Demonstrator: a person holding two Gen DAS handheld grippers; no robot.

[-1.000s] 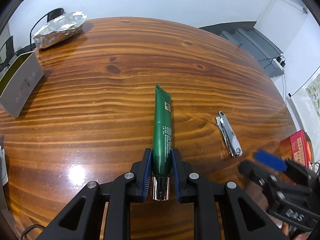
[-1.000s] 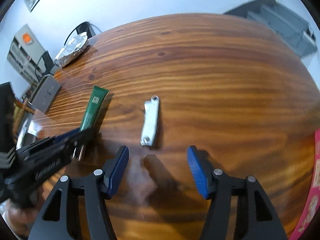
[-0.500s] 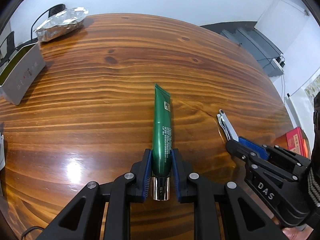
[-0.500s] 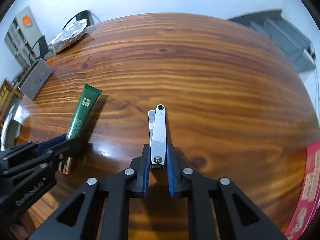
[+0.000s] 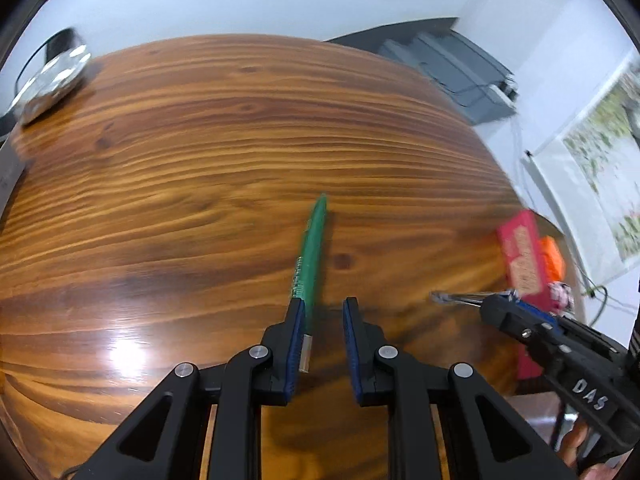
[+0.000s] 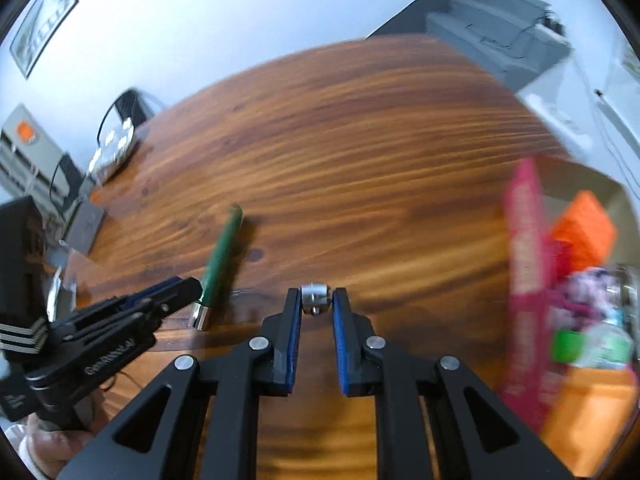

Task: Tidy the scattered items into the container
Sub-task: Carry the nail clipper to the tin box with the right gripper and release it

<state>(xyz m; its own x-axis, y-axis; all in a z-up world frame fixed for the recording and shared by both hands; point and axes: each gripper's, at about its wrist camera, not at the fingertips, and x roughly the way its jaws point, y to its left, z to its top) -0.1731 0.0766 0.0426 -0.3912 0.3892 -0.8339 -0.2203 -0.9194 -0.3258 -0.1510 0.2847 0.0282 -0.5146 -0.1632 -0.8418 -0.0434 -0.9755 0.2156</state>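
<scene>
A green tube [image 5: 311, 256] with a silver cap sticks out from my left gripper [image 5: 322, 305], lying against the left finger; the jaws stand a little apart and the grip is unclear. It also shows in the right wrist view [image 6: 219, 261]. My right gripper [image 6: 316, 300] is shut on a silver nail clipper [image 6: 316, 298], lifted above the wooden table [image 6: 360, 152]. The clipper also shows in the left wrist view [image 5: 464, 298]. The container [image 6: 576, 280], with a pink side wall, stands at the right and holds several items, one an orange block.
A foil-wrapped bundle [image 5: 48, 84] lies at the far left corner of the table [image 5: 240, 120]. A grey box [image 6: 84, 226] sits at the left edge. The pink-walled container also shows in the left wrist view [image 5: 524, 256] at the right table edge.
Both grippers have lifted and swung right toward the container. The clipper left the table in my right gripper. The tube has tilted and my left jaws have widened a little.
</scene>
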